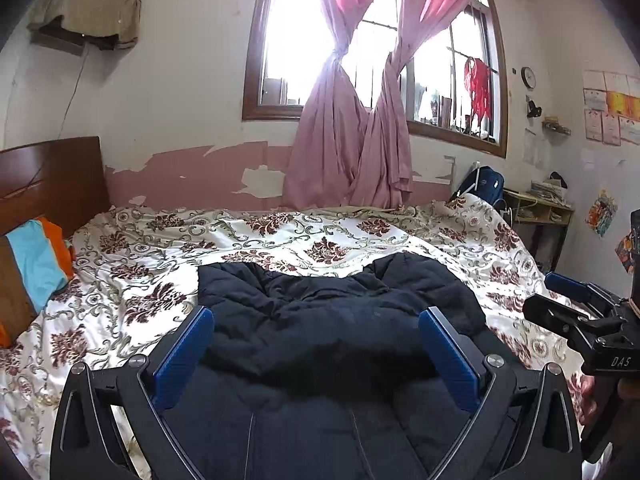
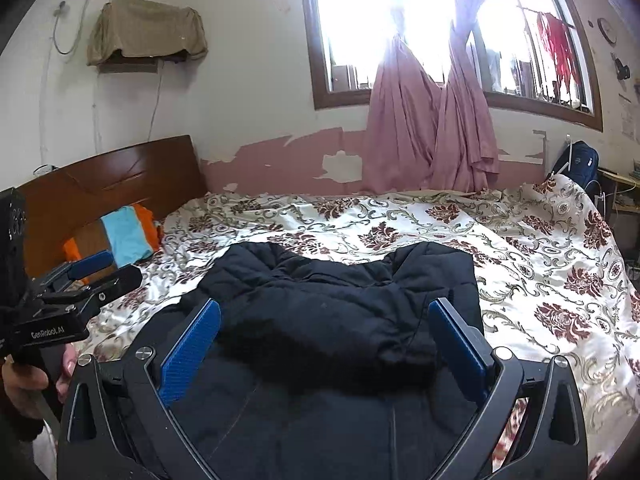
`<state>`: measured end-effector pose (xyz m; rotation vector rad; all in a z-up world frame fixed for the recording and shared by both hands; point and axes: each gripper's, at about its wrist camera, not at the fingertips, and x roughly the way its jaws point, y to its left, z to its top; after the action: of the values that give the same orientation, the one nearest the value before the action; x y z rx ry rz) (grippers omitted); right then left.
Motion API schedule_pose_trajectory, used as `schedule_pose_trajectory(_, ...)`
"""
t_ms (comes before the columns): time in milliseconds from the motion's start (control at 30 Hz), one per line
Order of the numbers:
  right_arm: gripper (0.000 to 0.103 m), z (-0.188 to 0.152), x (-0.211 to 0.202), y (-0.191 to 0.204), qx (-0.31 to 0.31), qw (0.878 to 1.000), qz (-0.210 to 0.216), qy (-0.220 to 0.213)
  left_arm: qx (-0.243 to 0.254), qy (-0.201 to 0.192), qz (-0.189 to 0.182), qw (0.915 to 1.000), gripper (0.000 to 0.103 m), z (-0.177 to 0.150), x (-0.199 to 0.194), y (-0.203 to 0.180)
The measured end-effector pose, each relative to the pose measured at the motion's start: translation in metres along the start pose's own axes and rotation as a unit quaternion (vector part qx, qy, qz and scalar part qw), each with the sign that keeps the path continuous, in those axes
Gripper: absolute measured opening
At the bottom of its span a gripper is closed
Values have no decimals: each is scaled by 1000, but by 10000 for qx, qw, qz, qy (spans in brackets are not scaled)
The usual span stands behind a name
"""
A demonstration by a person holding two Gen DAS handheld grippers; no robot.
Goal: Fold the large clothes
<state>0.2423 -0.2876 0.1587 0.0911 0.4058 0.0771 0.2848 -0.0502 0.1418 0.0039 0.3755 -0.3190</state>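
A large dark navy padded jacket (image 1: pixel 332 320) lies on the floral bedspread, partly folded, with its sleeves bunched toward the far side; it also shows in the right wrist view (image 2: pixel 340 308). My left gripper (image 1: pixel 316 320) is open and empty, its blue pads spread wide above the jacket's near part. My right gripper (image 2: pixel 326 316) is open and empty too, hovering over the same garment. The right gripper also shows at the right edge of the left wrist view (image 1: pixel 576 300). The left gripper shows at the left edge of the right wrist view (image 2: pixel 100 268).
The floral bedspread (image 1: pixel 280 236) covers a wide bed. A wooden headboard (image 1: pixel 52 176) and a striped orange, blue and brown pillow (image 1: pixel 32 264) are at the left. Pink curtains (image 1: pixel 352 132) hang at the window behind. A desk with clutter (image 1: pixel 536 208) stands at the right.
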Motion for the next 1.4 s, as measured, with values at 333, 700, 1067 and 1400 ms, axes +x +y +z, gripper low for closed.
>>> schedule_pose_trajectory(333, 101, -35, -59, 13, -285, 9994, -16, -171, 132, -130, 58, 9998, 103, -30, -49, -16)
schedule_pose_trajectory(700, 101, -75, -96, 20, -455, 9988, -95, -130, 500, -219, 61, 9985, 103, -69, -87, -28)
schedule_pose_trajectory(1067, 101, -138, -111, 28, -897, 9953, -146, 330, 762, 304, -147, 9965, 103, -143, -93, -14)
schedule_pose_trajectory(1400, 101, -185, -111, 28, -824, 9940, -179, 691, 610, 671, -99, 9958, 103, -190, -92, -5)
